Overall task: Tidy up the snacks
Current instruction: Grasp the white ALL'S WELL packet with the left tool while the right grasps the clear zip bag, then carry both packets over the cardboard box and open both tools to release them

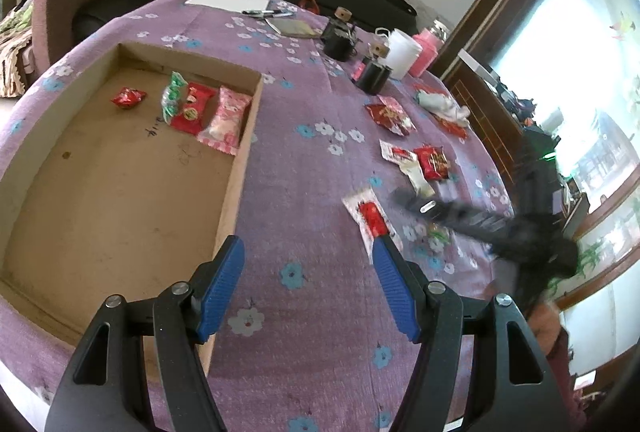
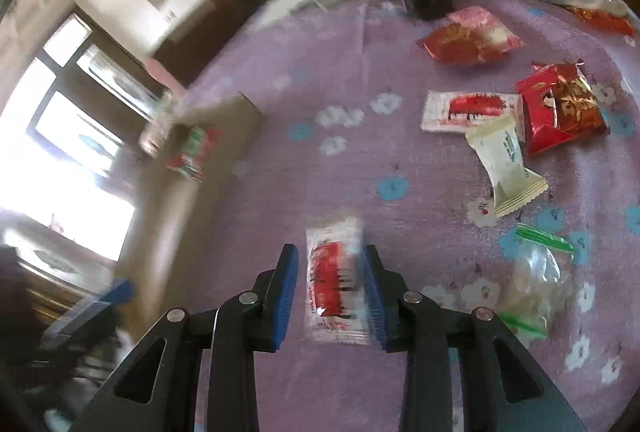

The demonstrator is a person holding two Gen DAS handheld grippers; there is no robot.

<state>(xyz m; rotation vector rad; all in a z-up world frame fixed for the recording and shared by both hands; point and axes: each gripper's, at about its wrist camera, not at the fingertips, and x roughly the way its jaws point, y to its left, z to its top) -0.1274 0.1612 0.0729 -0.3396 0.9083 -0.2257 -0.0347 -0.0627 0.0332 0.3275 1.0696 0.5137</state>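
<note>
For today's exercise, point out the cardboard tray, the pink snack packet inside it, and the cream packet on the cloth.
cardboard tray (image 1: pixel 120 192), left wrist view, bare floor.
pink snack packet (image 1: pixel 226 120), left wrist view, wrapper middle.
cream packet (image 2: pixel 505 162), right wrist view, wrapper middle.

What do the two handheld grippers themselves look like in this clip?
Both match: the left gripper and right gripper have matte black angular linkage arms with triangular cut-outs and round silver pivot bolts. Each finger carries a ribbed blue pad. No cables or markings show.
</note>
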